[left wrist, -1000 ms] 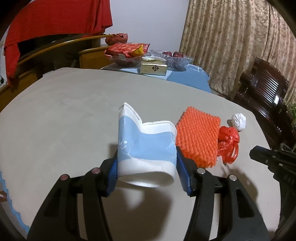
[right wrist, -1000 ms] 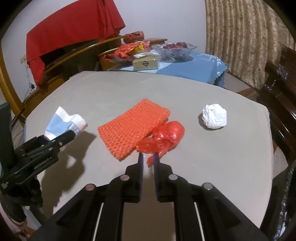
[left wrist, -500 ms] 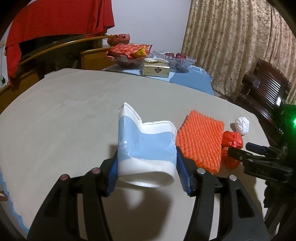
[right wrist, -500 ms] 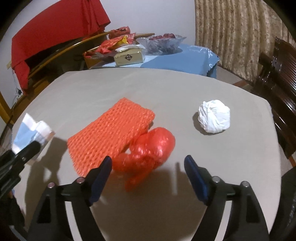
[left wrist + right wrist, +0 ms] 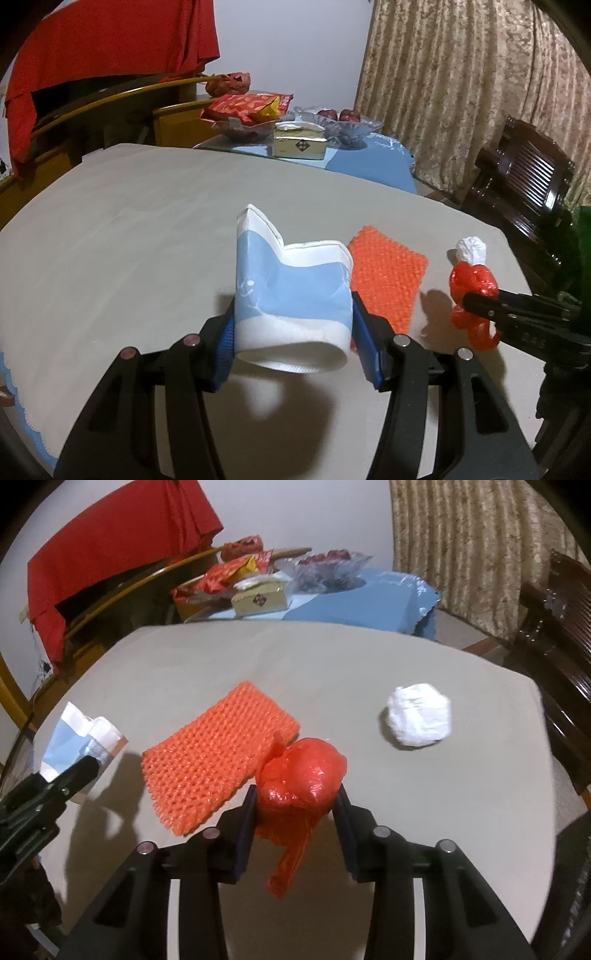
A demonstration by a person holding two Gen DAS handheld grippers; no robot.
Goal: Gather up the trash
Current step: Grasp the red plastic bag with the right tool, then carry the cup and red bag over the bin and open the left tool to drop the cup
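My left gripper (image 5: 293, 325) is shut on a crushed blue and white paper cup (image 5: 291, 291), held above the grey table (image 5: 129, 229). The right gripper (image 5: 296, 797) has its jaws closing on a knotted red plastic bag (image 5: 301, 771); both pads touch the bag's sides and its tail hangs below. An orange foam net (image 5: 218, 757) lies flat just left of the bag. A crumpled white paper ball (image 5: 419, 714) sits farther right on the table. In the left wrist view the right gripper (image 5: 480, 301) with the red bag (image 5: 472, 282) shows at the right.
Behind the table stands a lower table with a blue cloth (image 5: 354, 602), a gold box (image 5: 260, 600), snack packets and a glass bowl. A dark wooden chair (image 5: 561, 635) is at the right. Red cloth (image 5: 122, 557) drapes over wooden furniture at the back left.
The right gripper opened wide, moved forward around the red bag, then closed onto it. The left gripper kept still with the cup.
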